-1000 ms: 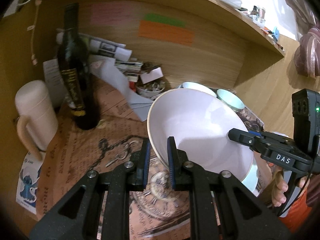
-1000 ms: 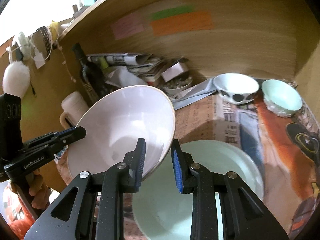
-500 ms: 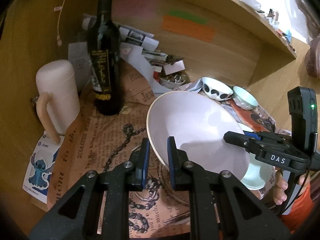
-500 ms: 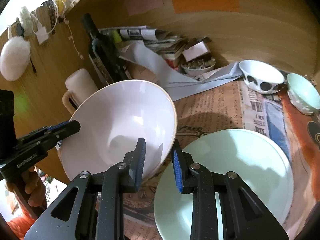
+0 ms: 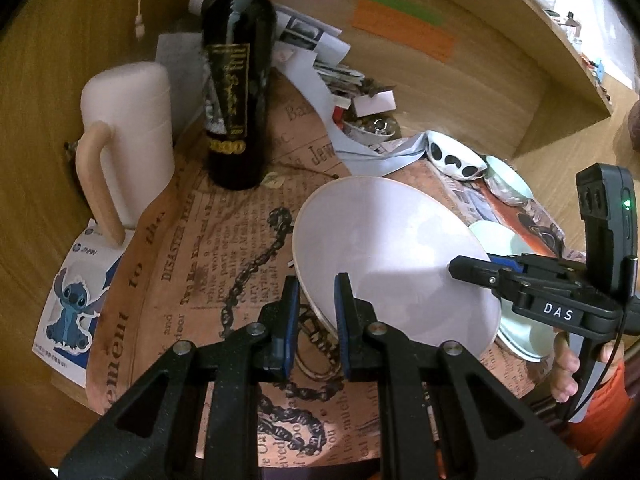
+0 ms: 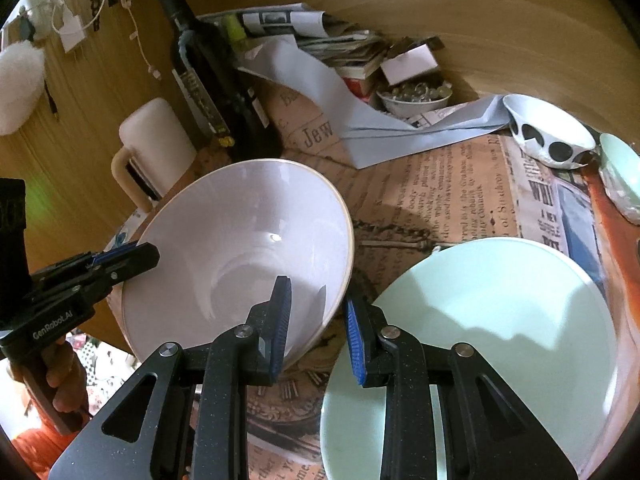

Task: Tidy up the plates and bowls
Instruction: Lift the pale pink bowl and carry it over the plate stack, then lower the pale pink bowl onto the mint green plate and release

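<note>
White bowl (image 6: 240,256) hangs tilted above the papered desk (image 5: 208,264), its rim pinched on opposite sides by left gripper (image 5: 316,320) and right gripper (image 6: 318,328) fingers, sharing its weight beside the pale green plate (image 6: 500,320).

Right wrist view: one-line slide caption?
Both grippers, right gripper and left gripper, clamp the white bowl's rim beside the green plate.

Each wrist camera sits just behind its own fingers, looking steeply down and forward into the wooden alcove from close range. The left view faces the dark bottle (image 5: 236,80) side (the right, the pale green plate (image 6: 500,320)); both share the white bowl (image 5: 396,256) between them.
</note>
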Demonstrator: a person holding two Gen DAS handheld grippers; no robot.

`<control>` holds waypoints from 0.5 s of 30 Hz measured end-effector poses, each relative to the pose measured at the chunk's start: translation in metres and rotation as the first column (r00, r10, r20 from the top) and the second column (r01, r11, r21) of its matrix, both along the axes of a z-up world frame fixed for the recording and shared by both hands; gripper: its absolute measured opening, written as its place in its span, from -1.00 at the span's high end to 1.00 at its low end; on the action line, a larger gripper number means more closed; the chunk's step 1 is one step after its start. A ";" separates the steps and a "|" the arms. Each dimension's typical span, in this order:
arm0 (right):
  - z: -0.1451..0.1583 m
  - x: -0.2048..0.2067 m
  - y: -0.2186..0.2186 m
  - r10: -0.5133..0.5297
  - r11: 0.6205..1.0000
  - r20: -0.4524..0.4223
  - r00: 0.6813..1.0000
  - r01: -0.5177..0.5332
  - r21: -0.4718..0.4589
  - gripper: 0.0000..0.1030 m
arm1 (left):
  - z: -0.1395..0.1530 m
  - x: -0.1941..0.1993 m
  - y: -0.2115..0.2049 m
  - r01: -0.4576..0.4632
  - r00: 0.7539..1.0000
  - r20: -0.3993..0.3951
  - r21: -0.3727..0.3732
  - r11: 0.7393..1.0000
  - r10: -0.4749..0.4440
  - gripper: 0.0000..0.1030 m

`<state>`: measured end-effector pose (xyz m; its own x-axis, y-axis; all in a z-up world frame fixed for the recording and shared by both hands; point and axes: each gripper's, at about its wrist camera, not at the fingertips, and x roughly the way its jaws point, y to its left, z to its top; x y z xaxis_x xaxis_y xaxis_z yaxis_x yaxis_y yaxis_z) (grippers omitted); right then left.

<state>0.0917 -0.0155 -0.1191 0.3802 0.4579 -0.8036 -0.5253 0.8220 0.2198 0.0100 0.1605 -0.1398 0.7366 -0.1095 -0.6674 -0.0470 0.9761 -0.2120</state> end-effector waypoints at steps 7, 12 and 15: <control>-0.004 -0.002 0.004 0.016 1.000 -0.003 1.000 -0.016 -0.020 0.54 | -0.011 0.000 0.004 -0.001 1.000 -0.022 -0.005 1.000 0.001 0.70; -0.002 -0.004 0.007 0.022 0.999 0.028 0.999 -0.021 -0.045 0.48 | -0.011 0.000 0.005 0.010 1.000 -0.023 -0.005 1.000 -0.010 0.68; 0.005 -0.006 0.001 0.020 0.999 0.049 0.999 -0.019 -0.037 0.47 | -0.008 0.003 0.005 0.018 0.999 -0.031 -0.004 1.000 -0.018 0.63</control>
